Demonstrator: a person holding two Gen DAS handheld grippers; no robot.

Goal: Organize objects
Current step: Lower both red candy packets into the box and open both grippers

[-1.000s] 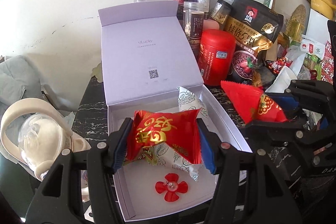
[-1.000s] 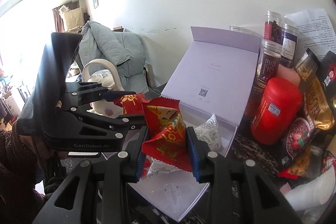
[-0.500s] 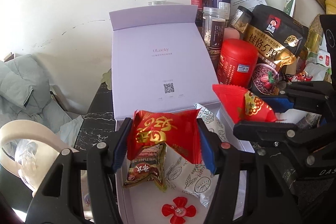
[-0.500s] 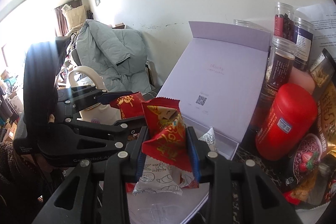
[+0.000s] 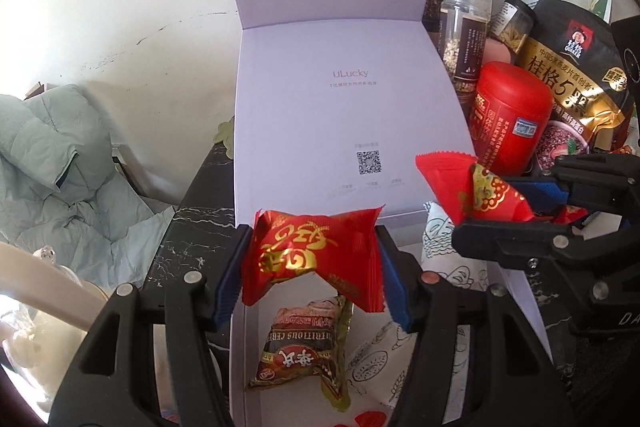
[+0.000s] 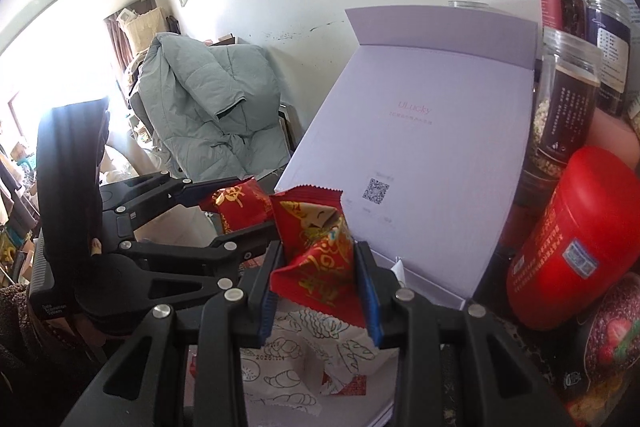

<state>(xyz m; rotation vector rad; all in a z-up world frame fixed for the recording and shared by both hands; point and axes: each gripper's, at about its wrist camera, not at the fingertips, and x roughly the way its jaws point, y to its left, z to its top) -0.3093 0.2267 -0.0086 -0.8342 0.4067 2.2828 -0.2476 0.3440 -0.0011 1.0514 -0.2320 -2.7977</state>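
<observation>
Both grippers are carrying snacks to the open lilac gift box [image 5: 348, 115], so the step in hand looks like the delivery: packets held over the box, not yet let go. The left gripper [image 5: 314, 269] has its jaws clenched on a red packet with gold characters [image 5: 316, 255], pinched across its width and hanging above the near end of the box. The right gripper [image 6: 320, 281] grips a second red packet [image 6: 320, 251], crumpled and standing on edge between its jaws, to the right of the first and nearer the box's right wall.

Below them, a brown cereal bar [image 5: 304, 347] and a white wrapper printed with pastry drawings [image 6: 296, 359] already lie on the box floor. The next move probably calls for lowering each packet into a free patch of floor, then opening the jaws; the wrappers are light and slippery and may slide or tip.

The upright lid stands at the far side, with a red canister [image 5: 508, 119] and jars crowding the surface to its right.
</observation>
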